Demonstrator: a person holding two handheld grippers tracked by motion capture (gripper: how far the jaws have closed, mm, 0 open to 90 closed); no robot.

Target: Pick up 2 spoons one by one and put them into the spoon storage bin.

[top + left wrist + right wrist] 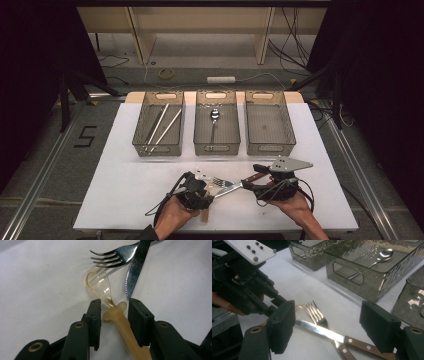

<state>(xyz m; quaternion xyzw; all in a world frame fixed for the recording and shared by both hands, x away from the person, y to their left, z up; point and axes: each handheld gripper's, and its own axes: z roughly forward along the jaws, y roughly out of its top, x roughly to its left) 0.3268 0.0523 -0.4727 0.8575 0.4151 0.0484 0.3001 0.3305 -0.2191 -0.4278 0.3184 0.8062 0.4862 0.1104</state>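
Left tool (112, 306) straddles the plastic spoon's (113, 311) neck at the near tabletop (125, 190) edge; jaws not yet pressing. Centre on the neck, clear of the knife (135, 267) tip and fork (112, 257), before clamping. Right tool (329, 327) hangs wide open above the knife.

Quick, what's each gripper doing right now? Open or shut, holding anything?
Left gripper: open around the amber plastic spoon, not pressing it.
Right gripper: open wide, holding nothing, above the knife and fork.

The plastic spoon's (117, 315) handle end runs off the left gripper view's bottom edge.
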